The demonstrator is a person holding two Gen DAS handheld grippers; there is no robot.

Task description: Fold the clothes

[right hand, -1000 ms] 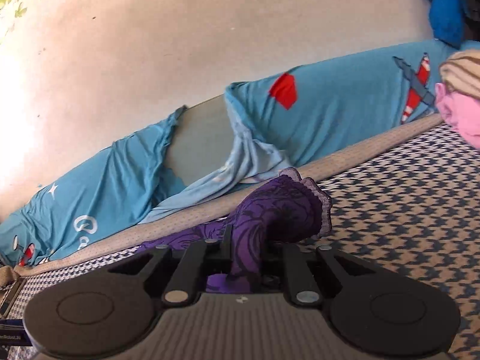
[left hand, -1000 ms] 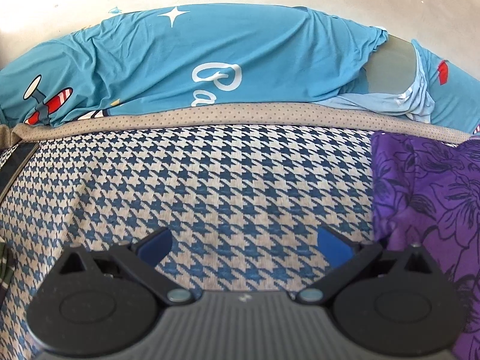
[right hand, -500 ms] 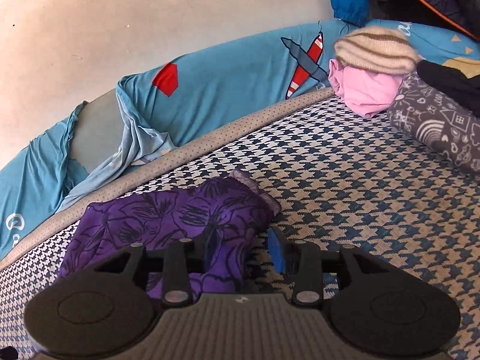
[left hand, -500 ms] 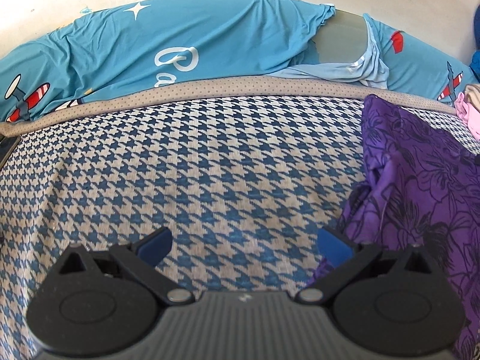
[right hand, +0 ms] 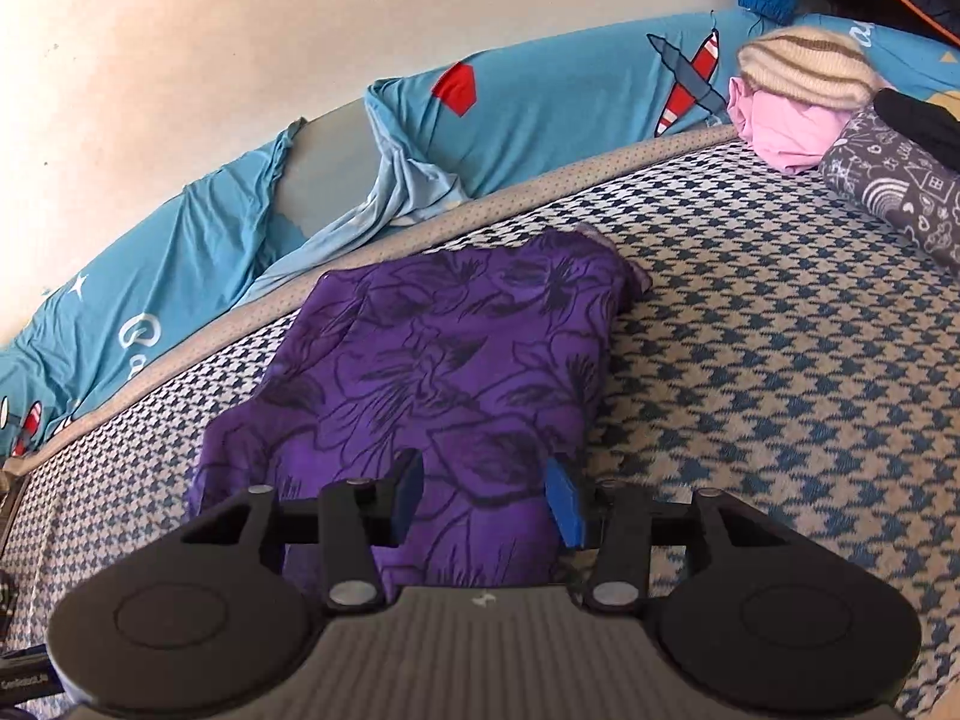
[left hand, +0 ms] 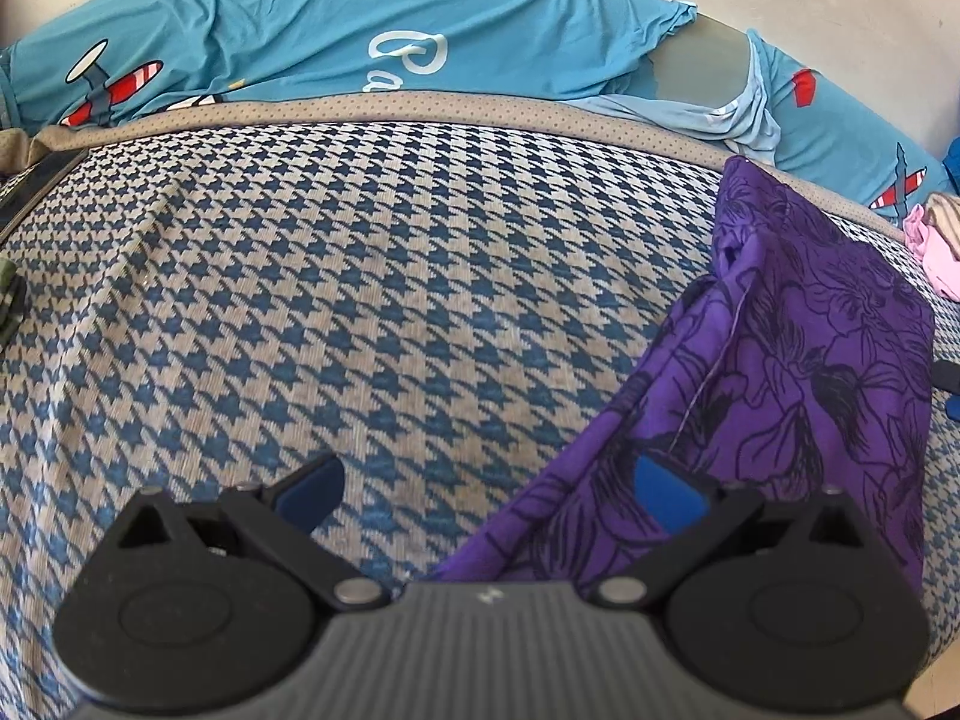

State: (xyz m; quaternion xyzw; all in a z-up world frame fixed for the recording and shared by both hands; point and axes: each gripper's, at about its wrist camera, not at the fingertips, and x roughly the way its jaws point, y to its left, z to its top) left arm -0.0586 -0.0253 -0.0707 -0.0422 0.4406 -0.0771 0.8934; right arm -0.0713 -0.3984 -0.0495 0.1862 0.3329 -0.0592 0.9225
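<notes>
Right now the purple floral-print cloth garment [right hand: 456, 360] lies folded flat on the blue-and-white houndstooth bed cover [left hand: 360, 300], with its long axis running away from the tongs toward the grey dotted mattress edge band [left hand: 420, 105]. Right tongs [right hand: 483, 495] have just been opening: blue pads stand apart, garment's near end lies between them but the pads do not press it, so released. Left tongs [left hand: 489, 489] are spread wide and empty; left pad is over bare cover, right pad [left hand: 669, 495] sits over the garment's lower left edge, contact unclear. Key relation: the garment is straight ahead of the right tongs and off to the right of the left tongs, so the right hand looks nearer. Left view shows a loose raised fold along the garment's left side that the right view flattens out. Right view alone shows the far right stack: pink folded cloth [right hand: 780, 126], beige striped knit [right hand: 804, 69], grey doodle-print roll [right hand: 900, 192]. My guess: this fold is placed, next step is tidying that left edge.
</notes>
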